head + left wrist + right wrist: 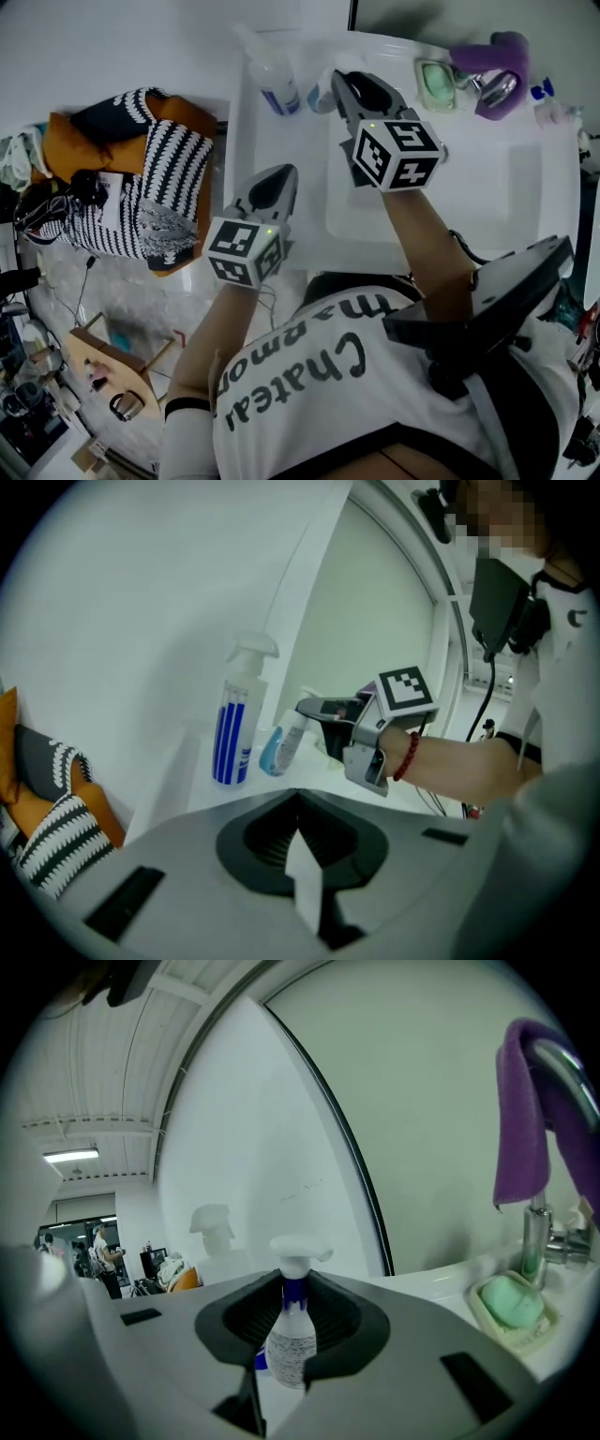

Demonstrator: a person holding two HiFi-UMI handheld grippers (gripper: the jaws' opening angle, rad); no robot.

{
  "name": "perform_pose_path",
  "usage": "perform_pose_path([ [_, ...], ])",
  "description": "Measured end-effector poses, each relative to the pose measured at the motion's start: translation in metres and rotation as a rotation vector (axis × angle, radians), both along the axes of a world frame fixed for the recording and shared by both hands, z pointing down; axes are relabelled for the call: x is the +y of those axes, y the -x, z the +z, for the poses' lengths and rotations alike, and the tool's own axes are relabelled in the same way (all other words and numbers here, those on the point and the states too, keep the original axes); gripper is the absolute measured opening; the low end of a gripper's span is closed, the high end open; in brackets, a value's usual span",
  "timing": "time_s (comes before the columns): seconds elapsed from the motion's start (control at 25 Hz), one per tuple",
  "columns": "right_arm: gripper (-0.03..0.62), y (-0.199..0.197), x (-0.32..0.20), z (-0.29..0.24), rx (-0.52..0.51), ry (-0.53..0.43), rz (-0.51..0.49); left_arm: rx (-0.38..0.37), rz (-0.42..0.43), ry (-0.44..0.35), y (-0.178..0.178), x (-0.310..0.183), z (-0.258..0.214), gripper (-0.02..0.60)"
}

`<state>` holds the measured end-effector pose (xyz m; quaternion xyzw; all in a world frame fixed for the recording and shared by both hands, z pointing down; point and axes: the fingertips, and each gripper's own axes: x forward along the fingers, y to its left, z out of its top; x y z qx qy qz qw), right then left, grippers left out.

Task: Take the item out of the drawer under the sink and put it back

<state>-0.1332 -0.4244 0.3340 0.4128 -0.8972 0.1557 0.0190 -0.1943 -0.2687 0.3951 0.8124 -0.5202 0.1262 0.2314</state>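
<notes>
A small white spray bottle (289,1354) with a blue neck stands between my right gripper's (292,1312) jaws, which are shut on it. The left gripper view shows this bottle (281,745) tilted, hanging from the right gripper (305,710) over the white sink top (309,789). In the head view the right gripper (339,82) is above the sink's back left corner. My left gripper (279,180) hovers at the sink's left edge, its jaws (300,841) shut with nothing in them. The drawer under the sink is out of view.
A tall spray bottle (272,75) with blue stripes stands at the back left of the sink top. A green soap in its dish (436,82) and a tap draped with a purple cloth (497,56) sit at the back right. Striped and orange clothes (141,178) lie to the left.
</notes>
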Motion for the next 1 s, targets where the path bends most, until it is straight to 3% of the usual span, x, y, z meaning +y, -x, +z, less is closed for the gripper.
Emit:
perform_pose_path([
  [0.24,0.091,0.009,-0.02,0.007,-0.02,-0.001,0.0,0.029,-0.041,0.017,-0.005,-0.001,-0.006,0.005],
  [0.52,0.091,0.016,-0.033,0.012,0.002,-0.013,-0.02,-0.012,-0.073,0.018,-0.001,0.014,-0.009,0.005],
  [1.0,0.092,0.025,-0.053,0.016,0.006,-0.007,-0.007,-0.018,-0.132,0.004,0.004,0.021,-0.005,0.005],
])
